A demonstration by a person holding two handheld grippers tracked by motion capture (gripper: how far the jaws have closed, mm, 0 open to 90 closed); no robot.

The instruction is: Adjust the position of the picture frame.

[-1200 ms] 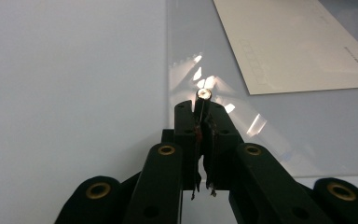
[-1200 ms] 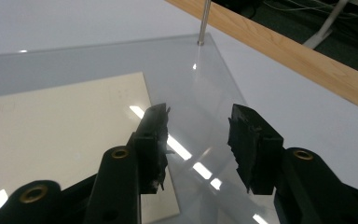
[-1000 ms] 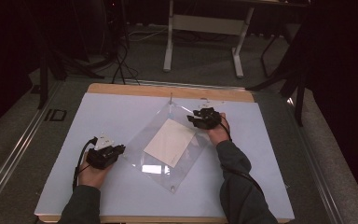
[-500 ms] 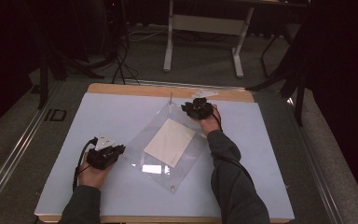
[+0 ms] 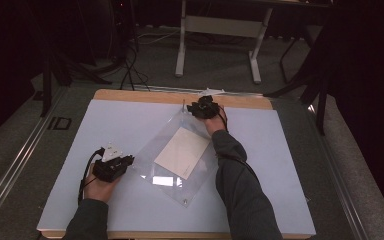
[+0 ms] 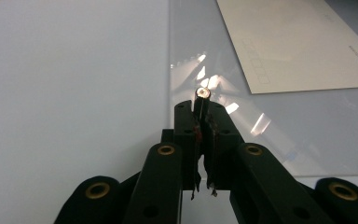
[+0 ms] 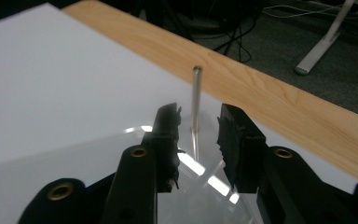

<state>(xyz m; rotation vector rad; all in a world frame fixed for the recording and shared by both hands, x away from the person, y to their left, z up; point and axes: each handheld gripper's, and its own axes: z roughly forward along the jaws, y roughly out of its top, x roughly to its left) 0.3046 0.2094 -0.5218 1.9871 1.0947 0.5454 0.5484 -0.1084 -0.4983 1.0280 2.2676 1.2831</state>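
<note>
The right tool (image 5: pixel 203 107) has slid toward the sheet's twelve o'clock corner; its jaws, just widening, stand apart around the upright pin (image 7: pixel 196 105). The left tool (image 6: pixel 203 122) stays clamped on the nine o'clock post (image 6: pixel 203 99) of the clear sheet (image 5: pixel 177 177) mid-counter (image 5: pixel 280 165).

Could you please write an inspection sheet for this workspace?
Surface: pale blue mat on a wooden table.
Job's things: clear acrylic plate with corner pins, over a white sheet.
Clutter: nothing seen.
Grippers: left gripper shut on a short pin; right gripper open around the tall pin, jaws just opening.
Cables: black cable from the left gripper.
Surroundings: dark floor, white desk legs.
</note>
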